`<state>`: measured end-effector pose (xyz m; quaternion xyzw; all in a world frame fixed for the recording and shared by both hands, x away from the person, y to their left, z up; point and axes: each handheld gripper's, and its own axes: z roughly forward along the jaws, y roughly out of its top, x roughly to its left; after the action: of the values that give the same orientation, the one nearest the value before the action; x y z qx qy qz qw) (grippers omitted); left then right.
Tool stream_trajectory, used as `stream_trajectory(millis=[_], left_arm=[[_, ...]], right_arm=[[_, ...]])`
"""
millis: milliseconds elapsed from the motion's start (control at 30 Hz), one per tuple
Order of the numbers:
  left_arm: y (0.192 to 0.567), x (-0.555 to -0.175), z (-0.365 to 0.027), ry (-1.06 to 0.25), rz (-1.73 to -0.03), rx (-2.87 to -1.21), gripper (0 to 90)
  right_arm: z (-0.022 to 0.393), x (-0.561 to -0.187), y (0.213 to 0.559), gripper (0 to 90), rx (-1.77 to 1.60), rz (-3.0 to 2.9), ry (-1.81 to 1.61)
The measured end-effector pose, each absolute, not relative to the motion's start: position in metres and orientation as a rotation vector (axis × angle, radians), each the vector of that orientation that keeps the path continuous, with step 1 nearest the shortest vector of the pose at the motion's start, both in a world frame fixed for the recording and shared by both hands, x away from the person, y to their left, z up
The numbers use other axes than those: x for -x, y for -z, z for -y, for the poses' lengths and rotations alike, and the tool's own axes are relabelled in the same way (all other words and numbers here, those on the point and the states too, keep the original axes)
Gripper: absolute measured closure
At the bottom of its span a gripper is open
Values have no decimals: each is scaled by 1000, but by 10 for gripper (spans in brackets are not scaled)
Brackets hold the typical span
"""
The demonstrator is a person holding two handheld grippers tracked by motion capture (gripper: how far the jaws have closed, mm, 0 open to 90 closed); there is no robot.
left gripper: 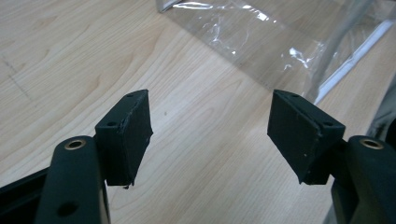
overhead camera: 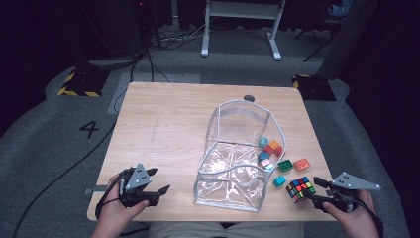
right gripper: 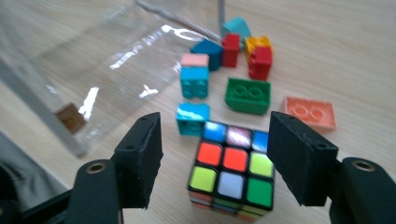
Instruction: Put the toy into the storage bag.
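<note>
Item: puzzle cube [right gripper: 232, 171], rigid plastic, light, glossy stickered faces likely slippery. It is sitting on the table [overhead camera: 163, 124] between the spread jaws of my right gripper [right gripper: 215, 161], pads not yet pressing. I am judging the flat opposite side faces the best hold, squarely, since a corner grip could twist its layers. My left gripper [left gripper: 210, 135] is hanging spread and empty, the clear bag [left gripper: 280, 42] ahead of it.

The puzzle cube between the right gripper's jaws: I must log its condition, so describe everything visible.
The scrambled, black-framed plastic puzzle cube has three-by-three glossy stickers, mixed on top: blue, white, orange, yellow, green. It sits flat on the wooden table near the front right edge, between the open right gripper jaws, apparently untouched, just before a teal toy brick.
</note>
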<state>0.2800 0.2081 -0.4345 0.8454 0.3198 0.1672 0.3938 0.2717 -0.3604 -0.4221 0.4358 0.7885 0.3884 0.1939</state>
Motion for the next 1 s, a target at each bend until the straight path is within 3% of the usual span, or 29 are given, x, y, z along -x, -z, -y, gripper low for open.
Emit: stream_trajectory(millis=[567, 1000], left_arm=[[478, -298, -232, -407, -967, -2140, 304], [495, -306, -240, -397, -1058, -2195, 215]], right_arm=[[356, -288, 464, 312, -1311, -2240, -983], [353, -295, 473, 338, -1301, -2235, -952]])
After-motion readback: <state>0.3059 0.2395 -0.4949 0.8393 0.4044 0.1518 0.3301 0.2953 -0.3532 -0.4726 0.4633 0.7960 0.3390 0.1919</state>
